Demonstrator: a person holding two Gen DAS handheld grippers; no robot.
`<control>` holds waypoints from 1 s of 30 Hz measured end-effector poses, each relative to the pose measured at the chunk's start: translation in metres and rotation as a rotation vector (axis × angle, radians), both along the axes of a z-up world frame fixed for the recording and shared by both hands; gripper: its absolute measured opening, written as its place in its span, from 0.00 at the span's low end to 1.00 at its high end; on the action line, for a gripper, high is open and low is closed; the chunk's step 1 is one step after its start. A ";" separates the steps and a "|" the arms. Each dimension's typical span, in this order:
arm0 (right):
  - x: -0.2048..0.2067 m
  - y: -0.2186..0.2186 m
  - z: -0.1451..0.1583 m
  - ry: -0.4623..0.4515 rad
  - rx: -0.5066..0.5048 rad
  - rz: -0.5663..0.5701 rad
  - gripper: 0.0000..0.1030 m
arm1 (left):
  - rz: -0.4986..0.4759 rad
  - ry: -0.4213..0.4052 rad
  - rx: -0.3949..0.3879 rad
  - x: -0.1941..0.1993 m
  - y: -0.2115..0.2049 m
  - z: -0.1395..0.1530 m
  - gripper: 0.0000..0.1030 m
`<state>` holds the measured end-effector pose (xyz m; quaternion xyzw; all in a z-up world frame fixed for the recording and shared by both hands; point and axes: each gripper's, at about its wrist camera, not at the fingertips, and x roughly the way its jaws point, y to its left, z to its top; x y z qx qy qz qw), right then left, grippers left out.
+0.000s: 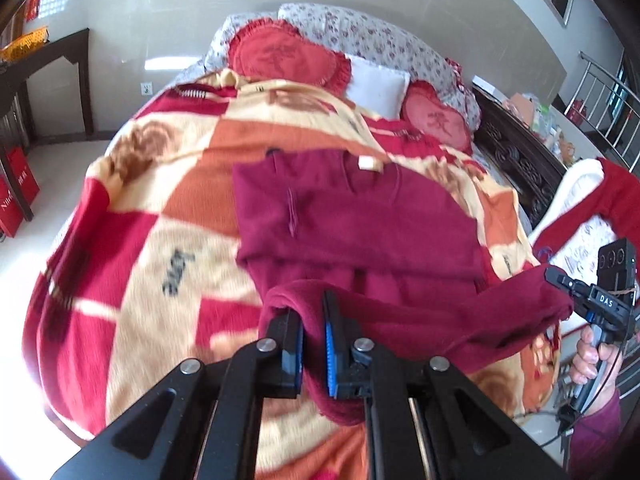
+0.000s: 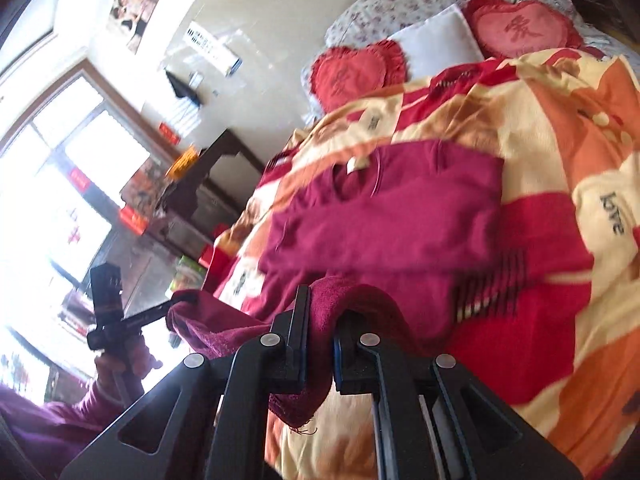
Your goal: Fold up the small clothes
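A dark red sweater [image 1: 352, 216] lies on the patterned blanket [image 1: 152, 208] of the bed, sleeves folded across its body, neck label toward the pillows. My left gripper [image 1: 314, 320] is shut on the left corner of its bottom hem and holds it lifted. My right gripper [image 1: 560, 280] is shut on the right corner of the same hem, stretched between the two. In the right wrist view the sweater [image 2: 384, 216] lies ahead, my right gripper [image 2: 322, 320] pinches the hem, and my left gripper [image 2: 184, 300] holds the other corner.
Two red heart cushions [image 1: 280, 56], a white pillow [image 1: 378, 84] and a floral pillow [image 1: 372, 36] lie at the bed's head. A dark wooden desk [image 1: 52, 72] stands left of the bed. A carved dark bed frame [image 1: 516, 160] runs along the right side.
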<state>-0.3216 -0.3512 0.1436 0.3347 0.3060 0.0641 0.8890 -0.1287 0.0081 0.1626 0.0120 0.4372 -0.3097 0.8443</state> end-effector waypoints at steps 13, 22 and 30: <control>0.123 -0.070 -0.026 0.097 -0.013 -0.147 0.00 | 0.072 0.025 0.079 0.139 -0.074 -0.042 0.08; 0.178 -0.107 -0.070 0.192 0.060 -0.183 0.08 | 0.053 0.149 0.033 0.190 -0.092 -0.075 0.23; 0.123 -0.111 -0.038 0.066 0.009 -0.241 0.25 | 0.024 0.126 -0.061 0.183 -0.075 -0.042 0.78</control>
